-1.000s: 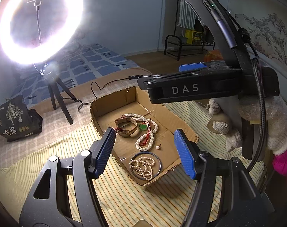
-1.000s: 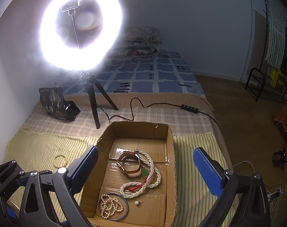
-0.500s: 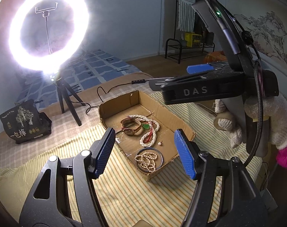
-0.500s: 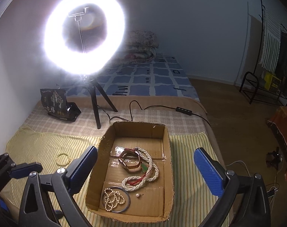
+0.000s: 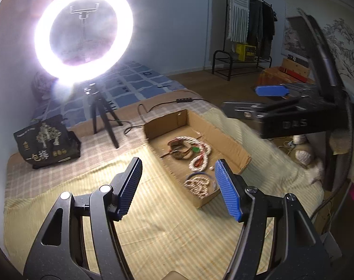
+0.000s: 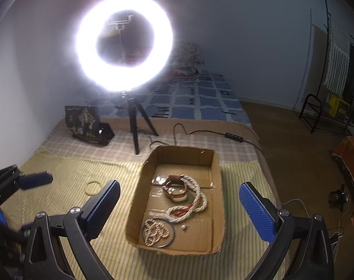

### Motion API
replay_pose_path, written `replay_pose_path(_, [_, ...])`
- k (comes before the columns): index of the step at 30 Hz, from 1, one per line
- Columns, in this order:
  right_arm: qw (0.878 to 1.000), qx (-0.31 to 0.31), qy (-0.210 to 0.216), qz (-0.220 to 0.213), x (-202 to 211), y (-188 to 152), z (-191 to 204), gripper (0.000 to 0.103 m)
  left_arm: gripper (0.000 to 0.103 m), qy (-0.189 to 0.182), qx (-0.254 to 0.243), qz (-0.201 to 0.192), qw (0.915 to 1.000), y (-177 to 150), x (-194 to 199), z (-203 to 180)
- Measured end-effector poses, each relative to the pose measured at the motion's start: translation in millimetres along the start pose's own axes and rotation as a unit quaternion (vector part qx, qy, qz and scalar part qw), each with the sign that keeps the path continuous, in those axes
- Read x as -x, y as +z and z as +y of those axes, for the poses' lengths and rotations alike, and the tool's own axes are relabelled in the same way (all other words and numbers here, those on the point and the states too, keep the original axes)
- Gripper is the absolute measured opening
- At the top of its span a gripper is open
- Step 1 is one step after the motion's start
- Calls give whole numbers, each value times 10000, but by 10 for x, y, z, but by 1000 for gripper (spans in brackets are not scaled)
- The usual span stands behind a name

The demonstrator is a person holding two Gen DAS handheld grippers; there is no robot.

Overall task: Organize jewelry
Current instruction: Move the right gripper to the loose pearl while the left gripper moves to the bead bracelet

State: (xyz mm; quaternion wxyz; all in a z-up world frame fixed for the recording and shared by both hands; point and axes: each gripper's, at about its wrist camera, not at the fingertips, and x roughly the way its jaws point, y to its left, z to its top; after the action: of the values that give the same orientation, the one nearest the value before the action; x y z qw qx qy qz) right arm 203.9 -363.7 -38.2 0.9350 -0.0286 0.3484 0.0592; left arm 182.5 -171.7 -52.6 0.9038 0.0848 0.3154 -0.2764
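A shallow cardboard box (image 6: 214, 163) (image 5: 233, 144) lies on the striped bedspread. Inside it are a long white bead necklace (image 6: 195, 200) (image 5: 202, 158), a brown watch (image 6: 174, 187) (image 5: 179, 150), a blue ring holding a pearl string (image 6: 157, 232) (image 5: 198, 183) and a small stud (image 6: 184, 227). A pale bead bracelet (image 6: 92, 186) rests on the spread left of the box. My left gripper (image 5: 179, 186) hovers open and empty short of the box's near end. My right gripper (image 6: 179, 212) hangs open and empty above the box, and its body (image 5: 293, 119) shows on the right of the left wrist view.
A lit ring light on a black tripod (image 6: 134, 130) stands behind the box, its cable and switch (image 6: 233, 136) trailing right. A black printed bag (image 6: 88, 126) sits at the back left. The bed's edge drops to a wooden floor (image 6: 293, 154) on the right.
Both grippers have drawn back and up from the box, which now looks smaller and farther away. Neither gripper's opening changed, and the jewelry has not moved.
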Motion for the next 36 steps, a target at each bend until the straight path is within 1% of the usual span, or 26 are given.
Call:
replay_pose_path(3, [9999,62,144,-1,63,-68,92,103,67,70,94,29,9999,-81,75,188])
replay_pose_path(8, [9985,212,498,33,130,-220,319,103,67,364,289,100,9989,-220,166,557])
replay_pose_path(13, [9952,513,830,-16,175,-390,576,103,67,647,652,177,9956,-408,263,985])
replay_pose_path(17, [9904,809,1108,140,131,-542,797,102,67,841,878,233,9923,-568,333,1252])
replay_pose_path(19, [9859,974,1326,289,74,-641,914,98,67,904,951,269,9910,-631,346,1340])
replay_pose_path(20, [9830,1052,1450,389,39,-692,969,96,67,917,985,293,9905,-655,337,1374])
replay_pose_path(22, [9755,1226,1718,623,-29,-811,1082,87,67,946,1049,353,9893,-718,333,1443])
replay_pose_path(25, [9624,1530,2048,917,-124,-999,1248,79,67,942,1102,417,9886,-810,303,1507])
replay_pose_path(26, [9551,1696,2190,1055,-164,-1094,1338,77,67,937,1114,441,9884,-828,282,1523])
replay_pose_path(28, [9447,1891,2377,1234,-223,-1218,1448,70,67,918,1152,490,9879,-872,242,1545])
replay_pose_path(29, [9391,1962,2487,1330,-254,-1285,1502,68,67,899,1175,508,9877,-893,220,1557])
replay_pose_path(30, [9349,2006,2566,1407,-280,-1339,1538,64,67,882,1203,525,9874,-908,197,1569])
replay_pose_path(31, [9280,2059,2703,1532,-322,-1420,1598,59,67,862,1231,545,9871,-927,173,1582])
replay_pose_path(33, [9180,2145,2879,1683,-391,-1535,1676,53,66,810,1291,584,9866,-961,129,1607])
replay_pose_path(36, [9080,2277,3022,1800,-435,-1655,1779,50,66,727,1423,642,9851,-1023,54,1656])
